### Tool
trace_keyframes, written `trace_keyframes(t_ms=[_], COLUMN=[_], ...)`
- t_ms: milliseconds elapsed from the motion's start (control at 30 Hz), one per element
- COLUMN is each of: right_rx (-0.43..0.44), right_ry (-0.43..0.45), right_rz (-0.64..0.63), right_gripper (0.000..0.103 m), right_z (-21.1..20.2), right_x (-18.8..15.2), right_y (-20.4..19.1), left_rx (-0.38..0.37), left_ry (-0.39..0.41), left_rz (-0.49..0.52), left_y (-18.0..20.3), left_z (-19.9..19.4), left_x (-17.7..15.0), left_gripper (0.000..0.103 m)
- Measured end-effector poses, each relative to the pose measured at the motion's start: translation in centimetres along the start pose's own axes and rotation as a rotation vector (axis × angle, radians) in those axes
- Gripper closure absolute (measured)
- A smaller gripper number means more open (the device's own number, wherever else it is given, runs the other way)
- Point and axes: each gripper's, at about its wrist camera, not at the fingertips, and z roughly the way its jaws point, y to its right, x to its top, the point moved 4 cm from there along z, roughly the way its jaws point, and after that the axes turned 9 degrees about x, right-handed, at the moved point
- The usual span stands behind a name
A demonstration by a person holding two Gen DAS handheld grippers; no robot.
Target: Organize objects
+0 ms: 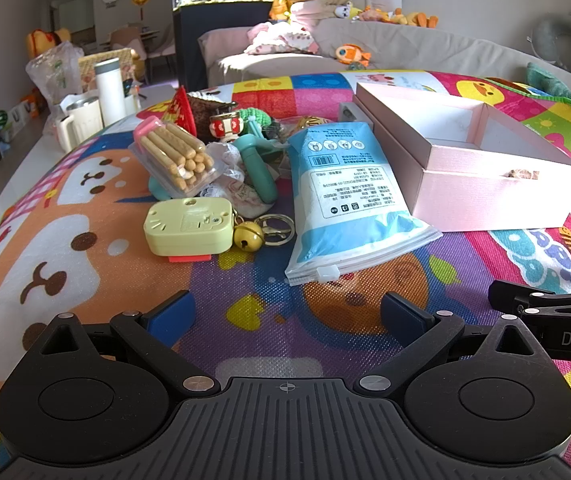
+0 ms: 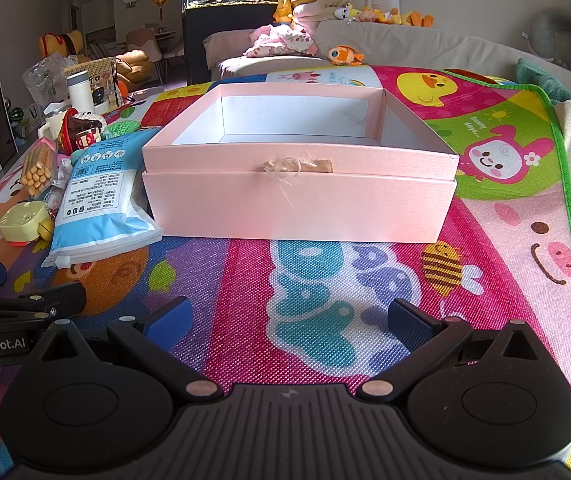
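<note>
The left gripper (image 1: pixel 285 312) hangs over the mat with its jaws spread wide and nothing between them; the right gripper (image 2: pixel 289 320) beside it is likewise released and empty, its two blue pads (image 2: pixel 169 316) well apart above bare mat. Both tilt downward toward the colourful play mat (image 2: pixel 325 280), and a broad strip of uncovered mat lies between each claw and the nearest object. One pink box (image 2: pixel 299 184) sits straight ahead of the right gripper, open-topped and empty inside, with a frayed bit of ribbon on its front wall. One blue-and-white pouch (image 1: pixel 341 196) lies flat, its upper edge against the box's left side and its zip end nearest the left gripper. Left of the pouch is the heap: one pale-green plastic case (image 1: pixel 187 226), one small brass bell (image 1: pixel 247 236) touching a key ring, one clear pack of biscuit sticks (image 1: pixel 177 156), one teal handled tool (image 1: pixel 257 168), and one small red-and-white figure (image 1: pixel 223 126) behind them. The mat's green-bound edge (image 2: pixel 569 200) runs down the right side, with open mat between it and the box. Beyond the mat's far edge stands one sofa (image 1: pixel 405 48) strewn with soft toys.
</note>
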Motion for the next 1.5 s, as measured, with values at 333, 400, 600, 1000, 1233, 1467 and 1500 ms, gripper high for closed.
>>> trace_keyframes(t_ms=[333, 400, 600, 1000, 1233, 1467, 1500], right_rx=[0.0, 0.0, 0.0, 0.0, 0.0, 0.001, 0.001], right_ry=[0.0, 0.0, 0.0, 0.0, 0.0, 0.0, 0.0], right_rz=[0.0, 0.0, 0.0, 0.0, 0.0, 0.002, 0.001], right_gripper=[0.0, 0.0, 0.0, 0.0, 0.0, 0.0, 0.0], right_z=[0.02, 0.02, 0.03, 0.05, 0.04, 0.06, 0.05], right_x=[-0.01, -0.01, -0.01, 0.01, 0.0, 0.01, 0.01], right_y=[-0.02, -0.01, 0.0, 0.0, 0.01, 0.02, 0.04], left_rx=[-0.001, -0.001, 0.0, 0.002, 0.003, 0.005, 0.006], left_ry=[0.0, 0.0, 0.0, 0.0, 0.0, -0.001, -0.001], left_rz=[-0.001, -0.001, 0.0, 0.001, 0.002, 0.004, 0.005], left_y=[0.0, 0.21, 0.04, 0.25, 0.1, 0.22, 0.24], left_z=[0.0, -0.2, -0.23, -0.38, -0.27, -0.19, -0.18], left_x=[0.0, -0.02, -0.03, 0.02, -0.11, 0.02, 0.04], left_gripper=[0.001, 0.001, 0.001, 0.001, 0.001, 0.001, 0.001])
